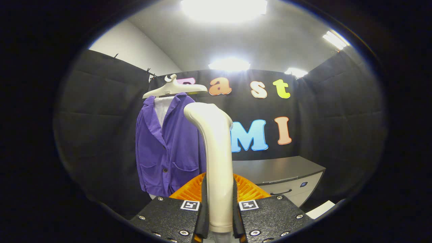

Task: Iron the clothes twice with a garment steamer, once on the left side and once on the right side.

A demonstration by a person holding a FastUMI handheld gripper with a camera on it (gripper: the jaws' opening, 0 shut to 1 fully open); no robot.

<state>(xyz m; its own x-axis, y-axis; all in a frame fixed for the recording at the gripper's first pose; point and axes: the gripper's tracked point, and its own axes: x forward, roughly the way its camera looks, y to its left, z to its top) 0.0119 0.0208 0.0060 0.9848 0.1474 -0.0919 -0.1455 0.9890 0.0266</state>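
A cream garment steamer (217, 152) stands upright between my fingers, its head bent toward the left at the top. My gripper (219, 192) is shut on the steamer's handle, both fingers pressing its sides. Beyond and to the left hangs a purple jacket (167, 148) on a cream hanger (173, 88), with a white lining showing at its collar. The steamer's head is level with the jacket's upper right side and still apart from the cloth. The jacket's right edge is hidden behind the steamer.
A dark-topped cabinet (280, 168) with a pale drawer front and a black handle stands beyond the fingers to the right. Black cloth walls close the booth on all sides. A white object (320, 209) lies low at the right.
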